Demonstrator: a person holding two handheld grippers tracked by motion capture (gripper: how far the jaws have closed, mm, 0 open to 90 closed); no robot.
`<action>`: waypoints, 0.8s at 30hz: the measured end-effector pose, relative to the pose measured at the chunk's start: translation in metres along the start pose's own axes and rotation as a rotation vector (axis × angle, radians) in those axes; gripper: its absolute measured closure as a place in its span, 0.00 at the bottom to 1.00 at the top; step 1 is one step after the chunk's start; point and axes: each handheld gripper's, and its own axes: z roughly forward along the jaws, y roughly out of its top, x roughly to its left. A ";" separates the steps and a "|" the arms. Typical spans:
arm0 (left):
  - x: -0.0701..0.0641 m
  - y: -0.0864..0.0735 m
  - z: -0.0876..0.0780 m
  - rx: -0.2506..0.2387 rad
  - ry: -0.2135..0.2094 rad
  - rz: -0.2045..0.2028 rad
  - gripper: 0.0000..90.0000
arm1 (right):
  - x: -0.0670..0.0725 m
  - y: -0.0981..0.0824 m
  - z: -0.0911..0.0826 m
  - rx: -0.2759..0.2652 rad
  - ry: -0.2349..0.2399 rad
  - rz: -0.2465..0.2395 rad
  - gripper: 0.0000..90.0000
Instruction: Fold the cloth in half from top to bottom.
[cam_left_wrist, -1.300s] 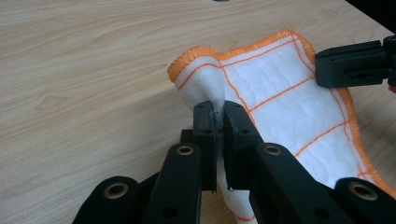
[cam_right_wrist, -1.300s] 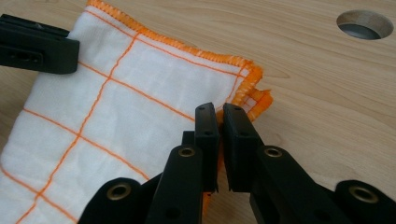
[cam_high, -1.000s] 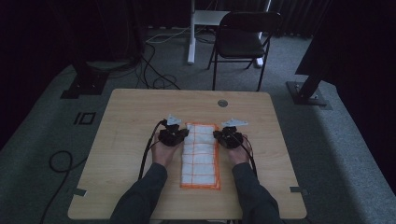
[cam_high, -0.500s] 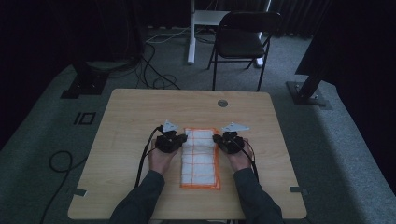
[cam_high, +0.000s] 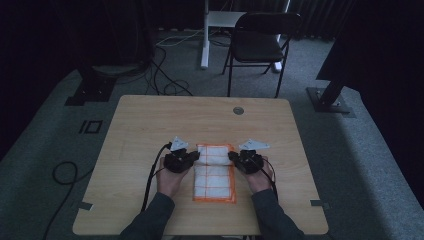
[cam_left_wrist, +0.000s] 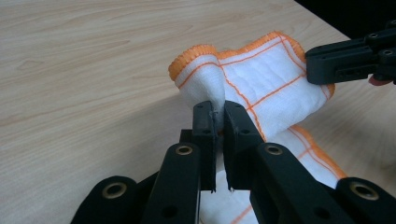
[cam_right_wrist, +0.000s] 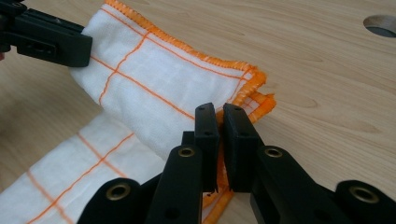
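Note:
A white cloth with orange grid lines and an orange hem (cam_high: 215, 172) lies on the wooden table (cam_high: 150, 120), its far end folded back over itself. My left gripper (cam_high: 192, 157) is shut on the cloth's left edge (cam_left_wrist: 205, 84) at the fold. At the right edge, my right gripper (cam_high: 232, 157) is shut on the cloth (cam_right_wrist: 154, 88) too. In the left gripper view the cloth bulges up from my left gripper (cam_left_wrist: 219, 116), and the other gripper's jaw shows at the top right. My right gripper (cam_right_wrist: 219, 121) pinches the doubled hem.
A round cable hole (cam_high: 238, 110) sits near the table's far edge. Beyond the table stand a dark folding chair (cam_high: 260, 42) and a white desk leg (cam_high: 205, 35). Cables trail on the grey floor at the left (cam_high: 62, 172).
Both grippers have drawn the cloth's far end toward the person, so it now folds back over the rest and the cloth looks shorter.

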 end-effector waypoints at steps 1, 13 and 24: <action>0.000 0.000 0.000 0.000 0.000 0.000 0.95 | 0.000 0.000 0.000 0.000 0.000 0.000 0.95; -0.011 -0.028 -0.013 0.041 -0.019 -0.004 0.94 | 0.018 -0.022 -0.011 0.025 0.034 -0.010 0.95; -0.015 -0.059 -0.005 0.114 -0.023 -0.007 0.92 | 0.024 -0.049 -0.006 0.086 0.052 -0.004 0.94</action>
